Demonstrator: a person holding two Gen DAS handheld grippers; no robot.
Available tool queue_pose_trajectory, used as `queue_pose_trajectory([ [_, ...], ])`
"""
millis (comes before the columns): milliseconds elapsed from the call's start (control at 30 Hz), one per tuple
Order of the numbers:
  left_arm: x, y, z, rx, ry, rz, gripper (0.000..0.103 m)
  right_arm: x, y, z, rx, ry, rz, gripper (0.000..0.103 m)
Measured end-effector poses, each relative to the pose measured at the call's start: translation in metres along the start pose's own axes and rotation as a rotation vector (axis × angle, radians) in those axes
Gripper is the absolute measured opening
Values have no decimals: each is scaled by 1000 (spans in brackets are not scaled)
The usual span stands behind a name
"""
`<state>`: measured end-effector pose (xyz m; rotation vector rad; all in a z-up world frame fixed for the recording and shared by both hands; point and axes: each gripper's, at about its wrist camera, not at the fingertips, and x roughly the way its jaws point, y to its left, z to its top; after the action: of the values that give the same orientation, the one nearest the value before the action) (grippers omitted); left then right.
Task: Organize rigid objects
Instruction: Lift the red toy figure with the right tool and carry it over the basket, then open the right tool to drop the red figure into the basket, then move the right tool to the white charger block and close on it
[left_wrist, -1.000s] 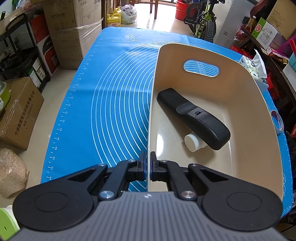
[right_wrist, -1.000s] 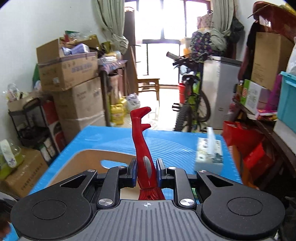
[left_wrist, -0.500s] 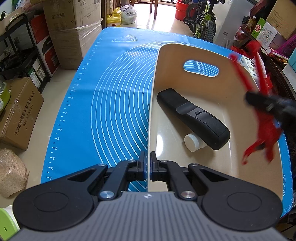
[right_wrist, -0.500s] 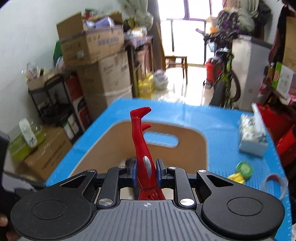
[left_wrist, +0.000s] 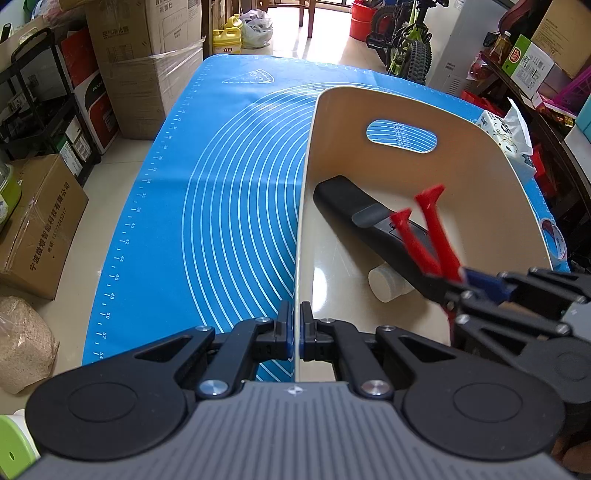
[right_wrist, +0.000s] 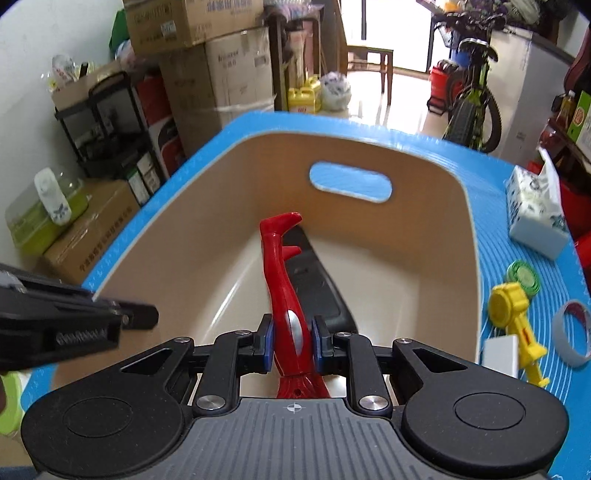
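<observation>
R gripper (right_wrist: 292, 341), clamping red toy legs (right_wrist: 284, 280), is now dipping inside beige bin (right_wrist: 436, 280) over black remote (right_wrist: 321, 291). L gripper (left_wrist: 294, 326) still pinching bin's rim, unmoved.

Mat (left_wrist: 229, 206): you see bright blue with white concentric arcs and ruler marks.
Bin (right_wrist: 436, 236): you see plain beige.
Toy figure (right_wrist: 284, 280): yours is red with a silver patch.
Remote (left_wrist: 354, 218): black.
Bottle cap (left_wrist: 380, 280): white.
Claw pads (right_wrist: 266, 345): blue on black.
Yellow toy (right_wrist: 513, 314): all yellow.
</observation>
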<state>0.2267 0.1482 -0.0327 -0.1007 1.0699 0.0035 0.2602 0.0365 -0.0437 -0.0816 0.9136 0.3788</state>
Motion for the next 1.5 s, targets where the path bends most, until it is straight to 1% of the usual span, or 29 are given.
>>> queue_pose_trajectory([
  [100, 0, 0, 0, -1, 0, 0, 5, 4, 0, -2, -7, 21, -5, 31],
  [167, 0, 0, 0, 0, 0, 1, 5, 5, -1, -4, -6, 23, -7, 34],
  [200, 0, 0, 0, 0, 0, 1, 5, 4, -1, -5, -6, 21, -5, 43],
  [233, 0, 0, 0, 0, 0, 0, 6, 3, -2, -5, -4, 19, 2, 49],
  [267, 0, 0, 0, -1, 0, 0, 6, 1, -3, -5, -1, 11, 7, 51],
  [300, 0, 0, 0, -1, 0, 0, 6, -2, -4, -5, 2, 0, 10, 53],
  [400, 0, 0, 0, 2, 0, 2, 6, -14, -11, -4, 19, -38, 18, 55],
  [500, 0, 0, 0, 2, 0, 2, 6, -29, -21, -4, 50, -90, 39, 62],
  [633, -1, 1, 0, 1, 1, 0, 6, -51, -36, -3, 80, -157, 34, 63],
  [767, -1, 1, 0, 1, 0, 0, 6, -73, -53, -1, 101, -217, -11, 67],
  [900, -1, 1, 0, 0, 0, -2, 6, -87, -73, -4, 124, -247, -58, 68],
  [1033, -1, 1, 0, 0, 1, -2, 6, -91, -90, -17, 103, -261, -148, 69],
  [1100, -1, 1, 0, -1, 0, -4, 6, -89, -100, -24, 112, -258, -183, 70],
  [1233, -2, 1, -1, -1, 0, -3, 6, -81, -122, -42, 182, -225, -210, 70],
  [1500, -2, 0, -1, 0, -1, -2, 6, -54, -148, -71, 245, -137, -264, 69],
])
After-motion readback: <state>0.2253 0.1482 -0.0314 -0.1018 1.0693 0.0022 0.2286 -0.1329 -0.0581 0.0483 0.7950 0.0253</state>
